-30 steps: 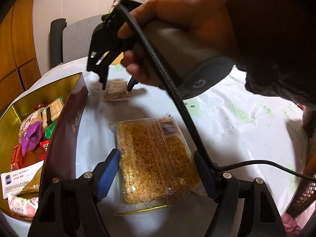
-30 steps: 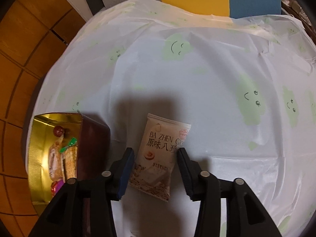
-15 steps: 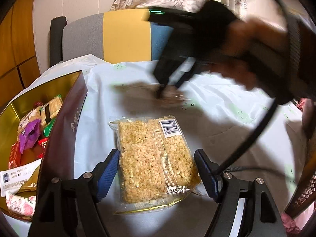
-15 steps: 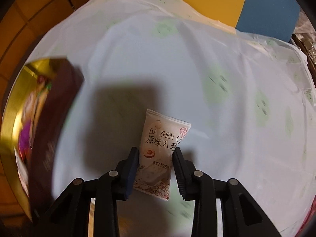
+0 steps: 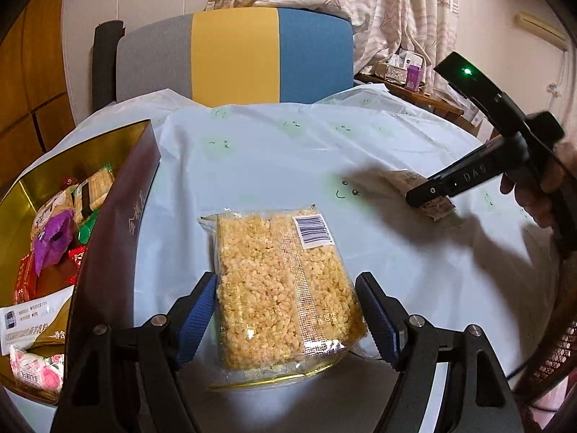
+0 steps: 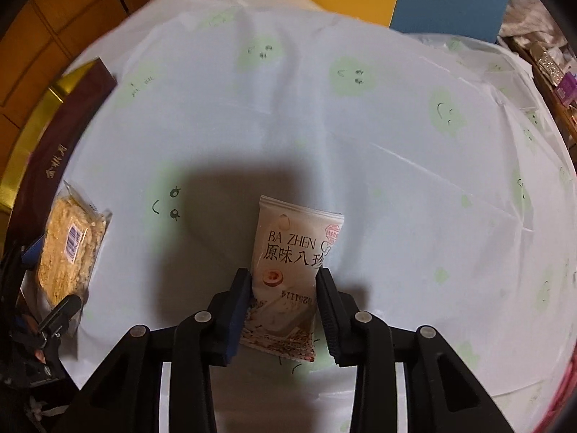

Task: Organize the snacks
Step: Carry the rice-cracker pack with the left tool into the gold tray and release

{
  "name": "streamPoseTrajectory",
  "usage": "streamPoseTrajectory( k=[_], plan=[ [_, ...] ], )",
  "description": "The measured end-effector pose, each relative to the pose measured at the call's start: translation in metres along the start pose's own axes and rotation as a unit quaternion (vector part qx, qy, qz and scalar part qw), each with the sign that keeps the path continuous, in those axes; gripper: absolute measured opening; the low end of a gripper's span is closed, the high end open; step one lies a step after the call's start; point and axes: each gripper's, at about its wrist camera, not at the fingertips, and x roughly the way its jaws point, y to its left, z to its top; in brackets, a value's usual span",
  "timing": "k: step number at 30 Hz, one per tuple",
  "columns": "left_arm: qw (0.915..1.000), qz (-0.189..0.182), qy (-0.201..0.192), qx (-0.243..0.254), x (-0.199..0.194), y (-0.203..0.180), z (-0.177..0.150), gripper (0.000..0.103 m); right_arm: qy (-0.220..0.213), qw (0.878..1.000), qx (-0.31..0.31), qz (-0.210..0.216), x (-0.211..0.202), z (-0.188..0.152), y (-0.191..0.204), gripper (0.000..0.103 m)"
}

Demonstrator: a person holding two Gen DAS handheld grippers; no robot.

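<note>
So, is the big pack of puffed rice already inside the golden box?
No, the puffed rice pack lies on the tablecloth beside the golden box, between the open left tongs.

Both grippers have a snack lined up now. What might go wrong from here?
1. The right gripper pinches the small white packet only by its lower half; the slippery wrapper may slide out on the way to the gold box.
2. The left gripper straddles the wide rice-crisp pack, pads apparently not pressing; closing could crumple or crush it.
3. The box's tall dark wall could catch either packet.
</note>
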Motion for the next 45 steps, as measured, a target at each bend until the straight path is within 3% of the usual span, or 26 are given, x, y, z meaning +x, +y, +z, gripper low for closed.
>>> streamPoseTrajectory(
  k=[5,12,14,19,25,45],
  plan=[
    [0.9999,0.004,0.009,-0.001,0.001,-0.001,0.001,0.078,-0.012,0.999,-0.041,-0.023,-0.008,-0.022,0.009,0.038],
    [0.9998,0.009,0.018,-0.003,0.001,-0.003,0.002,0.078,-0.014,0.998,-0.048,-0.029,-0.007,-0.031,0.011,0.04],
    [0.9998,0.011,0.019,-0.003,0.001,-0.004,0.003,0.077,-0.013,0.998,-0.051,-0.037,-0.004,-0.014,0.01,0.04],
    [0.9997,0.015,0.022,-0.003,0.001,-0.005,0.004,0.076,-0.015,0.996,-0.07,-0.052,0.004,-0.017,0.032,0.04],
    [0.9995,0.015,0.026,-0.008,0.0,-0.003,0.005,0.075,-0.013,0.998,-0.05,-0.032,0.007,-0.016,0.028,0.04],
    [0.9994,0.006,0.03,-0.017,-0.006,-0.001,0.01,0.074,-0.022,0.996,-0.073,-0.054,0.007,-0.026,0.046,0.04]
  ],
)
